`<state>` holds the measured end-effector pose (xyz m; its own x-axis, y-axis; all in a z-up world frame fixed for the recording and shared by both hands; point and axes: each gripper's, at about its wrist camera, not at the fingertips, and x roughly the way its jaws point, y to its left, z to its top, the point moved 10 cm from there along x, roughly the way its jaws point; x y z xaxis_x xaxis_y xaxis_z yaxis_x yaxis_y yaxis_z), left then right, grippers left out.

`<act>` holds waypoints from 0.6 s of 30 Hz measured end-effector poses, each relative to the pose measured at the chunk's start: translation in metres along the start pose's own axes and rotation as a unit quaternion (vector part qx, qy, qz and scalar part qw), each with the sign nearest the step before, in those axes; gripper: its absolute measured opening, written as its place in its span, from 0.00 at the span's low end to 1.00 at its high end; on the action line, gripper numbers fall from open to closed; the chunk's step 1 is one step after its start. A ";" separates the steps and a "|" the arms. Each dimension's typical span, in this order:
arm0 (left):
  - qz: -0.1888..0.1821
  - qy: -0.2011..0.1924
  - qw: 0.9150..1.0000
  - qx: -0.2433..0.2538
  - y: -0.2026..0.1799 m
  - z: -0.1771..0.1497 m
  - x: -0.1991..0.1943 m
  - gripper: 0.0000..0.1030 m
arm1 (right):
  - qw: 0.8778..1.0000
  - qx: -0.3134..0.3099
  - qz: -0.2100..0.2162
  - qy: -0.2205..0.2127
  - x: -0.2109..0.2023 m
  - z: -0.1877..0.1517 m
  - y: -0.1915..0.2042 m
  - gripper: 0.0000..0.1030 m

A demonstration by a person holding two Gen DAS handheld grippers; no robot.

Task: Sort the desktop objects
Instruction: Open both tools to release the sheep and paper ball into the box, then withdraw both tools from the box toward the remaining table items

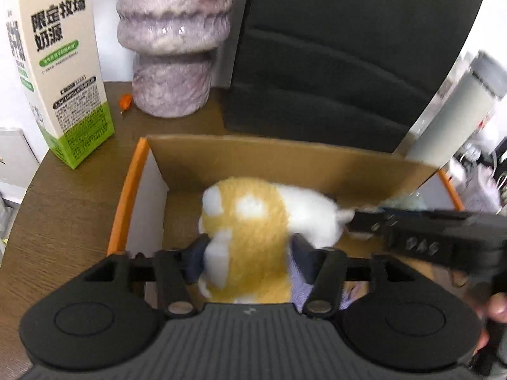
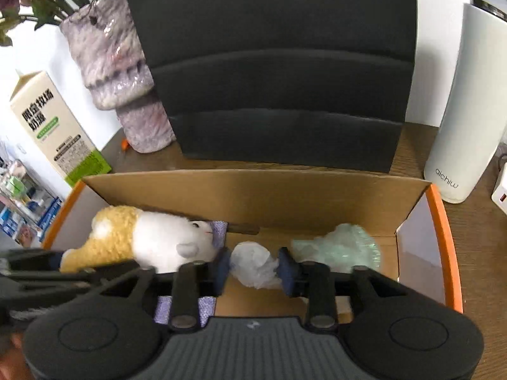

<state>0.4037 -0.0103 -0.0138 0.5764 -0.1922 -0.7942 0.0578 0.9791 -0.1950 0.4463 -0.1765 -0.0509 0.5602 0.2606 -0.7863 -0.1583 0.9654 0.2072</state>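
Over the cardboard box (image 1: 279, 158), which is sitting on a brown wood desk (image 1: 63, 209), both grippers are pointing steeply down into the box interior.

Plush toy (image 1: 250, 234): fuzzy, yellow-tan back w/ white patches, white belly and head, small grey ear showing in the right wrist view (image 2: 149, 240). It is lying inside the box, left half, on a bit of purple cloth (image 2: 218, 231). Left gripper (image 1: 247, 259) is straddling the toy's tan rear; its blue pads are sitting at either flank, approx. touching, but blur makes it hard to say whether they are pressing.

Crumpled white paper wad (image 2: 253, 264) is sitting between the blue pads of the right gripper (image 2: 255, 267), at box centre. Pads look to be contacting it on both sides, so pinching or just letting go. Pale green crumpled plastic (image 2: 339, 247) is lying at 3 o'clock from the wad, near the box's right wall.

Right gripper is reaching in from 3 o'clock in the left wrist view (image 1: 364, 221), its tip near the toy's head.

At 12 o'clock beyond the box: black tiered file rack (image 2: 279, 79); at 10 o'clock, purple vase (image 2: 126, 95) and milk carton (image 2: 60, 126); at 2 o'clock, white tumbler (image 2: 459, 110).
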 end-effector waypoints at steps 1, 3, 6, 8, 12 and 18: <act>-0.004 0.000 1.000 -0.008 0.000 0.001 -0.004 0.74 | 1.000 0.006 -0.006 -0.002 -0.003 0.002 0.000 0.54; 0.001 0.001 1.000 -0.015 -0.001 0.002 -0.017 0.83 | 1.000 0.022 -0.002 -0.009 -0.015 0.004 0.000 0.59; 0.018 -0.005 1.000 0.004 -0.006 0.001 -0.041 0.90 | 1.000 0.020 -0.001 -0.021 -0.044 0.008 0.005 0.60; 0.026 -0.019 0.999 0.001 -0.007 0.000 -0.061 0.93 | 0.999 0.008 -0.007 -0.033 -0.067 0.006 0.009 0.63; 0.024 -0.047 0.998 -0.028 -0.006 -0.016 -0.114 0.99 | 0.998 -0.011 -0.018 -0.063 -0.117 -0.011 0.013 0.71; 0.032 -0.117 0.992 -0.032 0.006 -0.096 -0.192 1.00 | 0.993 -0.036 -0.006 -0.109 -0.198 -0.086 0.010 0.79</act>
<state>0.2150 0.0260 0.0827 0.7508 -0.1010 -0.6528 -0.0334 0.9812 -0.1902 0.2640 -0.2187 0.0571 0.7234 0.2528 -0.6425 -0.2038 0.9673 0.1512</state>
